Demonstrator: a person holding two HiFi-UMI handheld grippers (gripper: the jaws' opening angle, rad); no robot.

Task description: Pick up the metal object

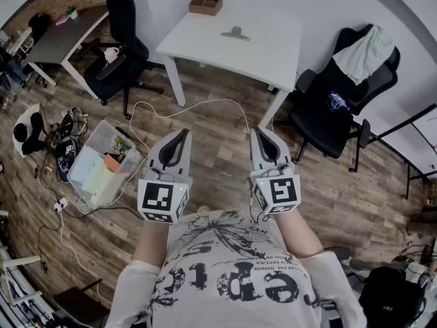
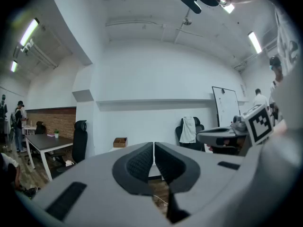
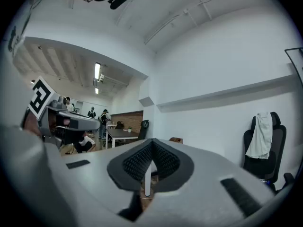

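A grey metal clip point(image 1: 236, 33) lies on the white table point(image 1: 266, 50) far ahead in the head view, near the table's back middle. Both grippers hang well short of the table, over the wooden floor, in front of the person's chest. My left gripper point(image 1: 180, 137) is shut with nothing between its black pads point(image 2: 142, 162). My right gripper point(image 1: 263, 137) is shut too, its ribbed pads point(image 3: 161, 161) pressed together and empty. The clip does not show in either gripper view; only the table's edge point(image 2: 154, 170) peeks behind the left jaws.
A brown wooden box point(image 1: 206, 3) stands at the table's far edge. Black office chairs stand left point(image 1: 123, 39) and right point(image 1: 345, 91) of the table, the right one with a white cloth on it. A clear bin point(image 1: 102, 161) and cables lie on the floor at left.
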